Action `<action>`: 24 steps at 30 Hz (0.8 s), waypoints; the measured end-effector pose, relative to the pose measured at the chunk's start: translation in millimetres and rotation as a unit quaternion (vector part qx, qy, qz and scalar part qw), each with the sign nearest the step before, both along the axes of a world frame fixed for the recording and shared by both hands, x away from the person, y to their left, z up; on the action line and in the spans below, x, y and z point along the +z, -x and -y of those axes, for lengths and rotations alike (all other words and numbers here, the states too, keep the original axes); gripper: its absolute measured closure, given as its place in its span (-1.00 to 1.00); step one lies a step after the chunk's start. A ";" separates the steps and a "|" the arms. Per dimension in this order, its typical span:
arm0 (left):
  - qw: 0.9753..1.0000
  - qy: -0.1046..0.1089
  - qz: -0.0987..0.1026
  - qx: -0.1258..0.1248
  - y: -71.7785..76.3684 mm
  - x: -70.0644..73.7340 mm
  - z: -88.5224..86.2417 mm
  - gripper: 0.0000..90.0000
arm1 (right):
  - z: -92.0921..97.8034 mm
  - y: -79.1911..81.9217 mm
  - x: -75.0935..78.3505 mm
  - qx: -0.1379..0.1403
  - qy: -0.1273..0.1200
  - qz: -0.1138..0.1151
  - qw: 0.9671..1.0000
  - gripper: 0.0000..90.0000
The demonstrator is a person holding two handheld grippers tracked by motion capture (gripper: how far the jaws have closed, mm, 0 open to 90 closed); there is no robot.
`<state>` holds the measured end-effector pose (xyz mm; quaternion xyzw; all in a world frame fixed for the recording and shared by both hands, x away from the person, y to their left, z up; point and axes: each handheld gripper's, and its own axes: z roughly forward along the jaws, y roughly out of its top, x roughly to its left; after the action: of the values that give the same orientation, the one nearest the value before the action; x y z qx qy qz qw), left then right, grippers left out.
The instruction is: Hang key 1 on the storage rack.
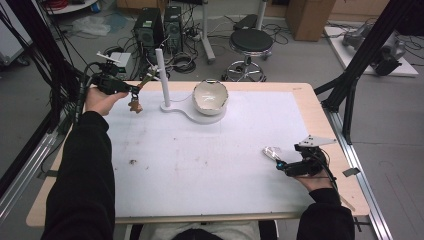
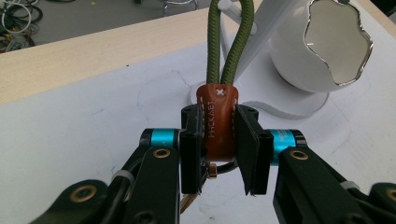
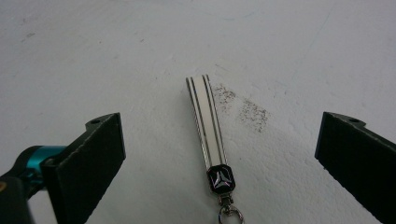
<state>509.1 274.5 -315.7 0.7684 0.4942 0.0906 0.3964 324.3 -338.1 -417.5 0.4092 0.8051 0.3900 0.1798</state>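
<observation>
Beside white post (image 1: 161,75) I had left tool (image 2: 219,140) pinching leather keychain (image 2: 217,121); hanging loop (image 2: 231,42) seemed next. Right tool (image 3: 219,154) spread over striped keychain (image 3: 208,126).

High view looks forward and down over the white-topped wooden table (image 1: 200,165); both gripper views sit close above that same table

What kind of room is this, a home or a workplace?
Most likely a lab or workshop. Computer towers stand on the floor among loose cables, a black metal frame surrounds the table, and a work stool stands behind it.
</observation>
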 end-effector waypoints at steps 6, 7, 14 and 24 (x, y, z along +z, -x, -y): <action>1.000 -0.002 0.001 -0.002 -0.5 -2.0 5.0 0.60 | -0.1 0.2 -0.1 0.000 0.003 0.000 1.000 -0.98; 1.000 -0.003 0.002 -0.003 -0.5 -2.4 6.0 0.60 | -0.1 0.3 -0.1 0.000 0.004 0.000 1.000 -0.98; 1.000 -0.008 0.005 -0.003 -1.8 -5.1 10.9 0.60 | 0.2 0.6 -0.3 -0.002 0.006 0.000 1.000 -0.98; 0.999 -0.036 0.023 -0.005 -3.4 -11.0 22.4 0.60 | 0.3 2.8 0.6 -0.002 0.006 0.005 1.000 -0.98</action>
<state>512.5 252.2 -326.7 0.7820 0.4778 0.1243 0.3805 321.5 -338.4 -416.9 0.4081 0.8056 0.3868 0.1869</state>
